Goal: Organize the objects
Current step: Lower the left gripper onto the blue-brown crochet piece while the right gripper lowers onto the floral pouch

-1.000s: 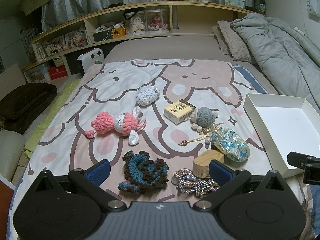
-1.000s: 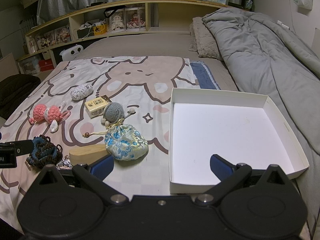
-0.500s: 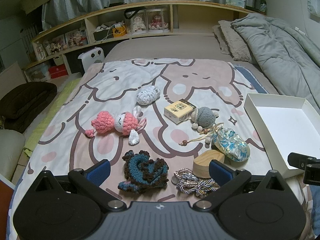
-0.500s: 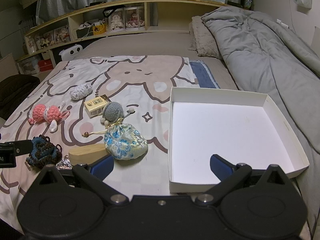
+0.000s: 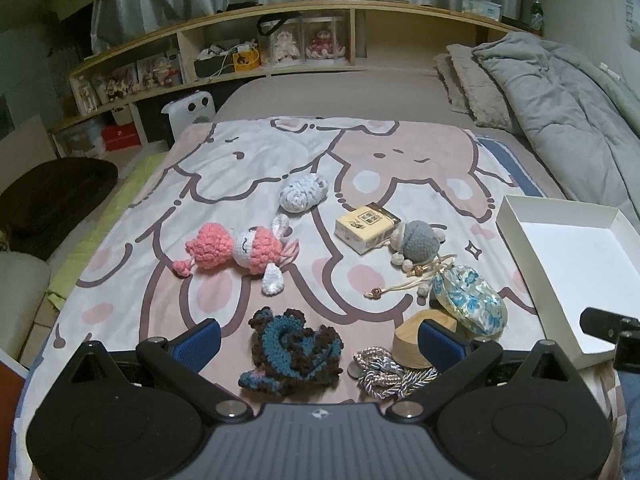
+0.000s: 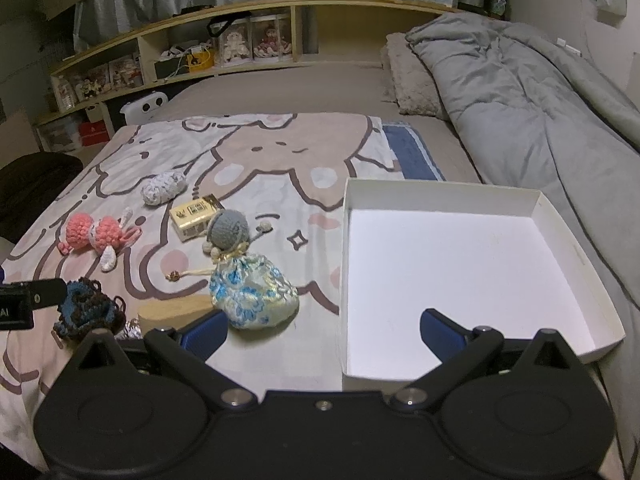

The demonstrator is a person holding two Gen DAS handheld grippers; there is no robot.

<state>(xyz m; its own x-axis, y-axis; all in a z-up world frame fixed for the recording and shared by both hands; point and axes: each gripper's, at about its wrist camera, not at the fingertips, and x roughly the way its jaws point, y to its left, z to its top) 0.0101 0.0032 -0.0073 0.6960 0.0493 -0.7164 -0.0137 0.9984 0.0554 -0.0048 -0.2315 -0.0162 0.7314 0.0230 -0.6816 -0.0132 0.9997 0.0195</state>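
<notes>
Small items lie scattered on a bunny-print blanket [image 5: 248, 168]: a pink crochet doll [image 5: 236, 250], a white yarn ball [image 5: 302, 192], a yellow box [image 5: 366, 228], a grey crochet ball [image 5: 418, 240], a blue floral pouch [image 5: 468, 300], a wooden heart-shaped block [image 5: 408, 338], a braided cord [image 5: 384, 368] and a brown-and-blue crochet piece [image 5: 294, 350]. My left gripper [image 5: 318, 342] is open, low over the crochet piece and cord. My right gripper [image 6: 322, 334] is open at the near edge of the empty white box [image 6: 560, 216], beside the pouch [image 6: 252, 294].
A grey duvet [image 6: 520, 100] and pillow [image 6: 412, 76] fill the bed's right side. A wooden shelf [image 5: 280, 40] with dolls and boxes runs along the back. A dark cushion [image 5: 52, 196] lies on the floor to the left.
</notes>
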